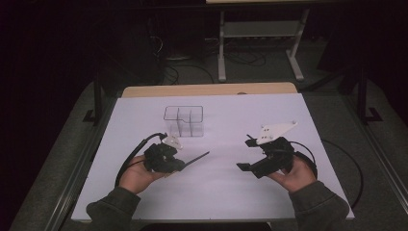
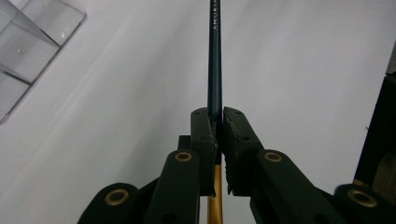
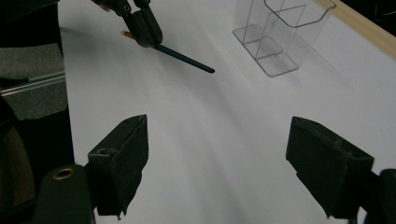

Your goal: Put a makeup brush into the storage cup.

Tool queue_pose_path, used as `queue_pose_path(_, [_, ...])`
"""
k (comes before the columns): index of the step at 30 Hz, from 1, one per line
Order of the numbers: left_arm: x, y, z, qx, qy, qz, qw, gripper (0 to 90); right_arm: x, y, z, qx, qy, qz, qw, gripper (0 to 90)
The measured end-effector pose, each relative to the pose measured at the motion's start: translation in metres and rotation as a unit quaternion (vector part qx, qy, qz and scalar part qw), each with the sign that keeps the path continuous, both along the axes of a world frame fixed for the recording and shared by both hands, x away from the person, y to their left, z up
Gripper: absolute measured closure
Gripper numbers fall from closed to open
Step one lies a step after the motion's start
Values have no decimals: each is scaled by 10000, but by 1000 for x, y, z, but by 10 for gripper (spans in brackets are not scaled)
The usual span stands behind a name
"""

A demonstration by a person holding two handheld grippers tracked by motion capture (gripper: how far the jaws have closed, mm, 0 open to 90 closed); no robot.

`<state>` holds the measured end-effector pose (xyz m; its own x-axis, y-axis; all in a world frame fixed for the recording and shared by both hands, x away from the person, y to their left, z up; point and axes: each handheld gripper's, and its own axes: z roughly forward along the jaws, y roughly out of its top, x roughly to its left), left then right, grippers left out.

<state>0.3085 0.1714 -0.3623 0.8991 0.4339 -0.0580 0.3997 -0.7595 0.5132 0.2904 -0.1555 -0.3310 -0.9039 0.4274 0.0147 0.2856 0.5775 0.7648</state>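
Note:
My left gripper (image 1: 179, 165) is shut on a slim dark blue pencil-like stick (image 1: 196, 158) with a gold rear end. In the left gripper view the stick (image 2: 215, 56) runs straight out from between the closed jaws over the white table. The right gripper view shows that same stick (image 3: 184, 59) and the left gripper (image 3: 144, 32) at upper left. My right gripper (image 1: 246, 154) is held above the table at the right, its jaws wide apart with nothing between them (image 3: 217, 158). A clear plastic organiser (image 1: 184, 121) with compartments stands upright behind the left gripper.
The white table top (image 1: 216, 187) has a wooden strip (image 1: 207, 89) along its far edge. Cables trail from both grippers. Beyond the table a dark floor holds a metal stand (image 1: 260, 43) and more cables.

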Motion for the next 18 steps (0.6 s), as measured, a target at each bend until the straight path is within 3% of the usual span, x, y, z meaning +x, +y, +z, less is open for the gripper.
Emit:
queue_pose_path(3, [-2, -1, 3, -80, -2, -29, 10000, 834, 4, 7, 6, -39, 23, 121, 9999, 206])
queue_pose_path(5, [-3, -1, 5, -233, 84, -164, 9996, 834, 7, 11, 8, -46, 58, 211, 9998, 209])
queue_pose_path(10, [-7, -5, 5, -352, 37, -458, 9983, 834, 10, 25, 7, -198, 169, 508, 9984, 231])
queue_pose_path(18, [-11, -13, 7, -363, -96, -741, 9965, 834, 14, 47, 4, -468, 244, 1017, 9934, 256])
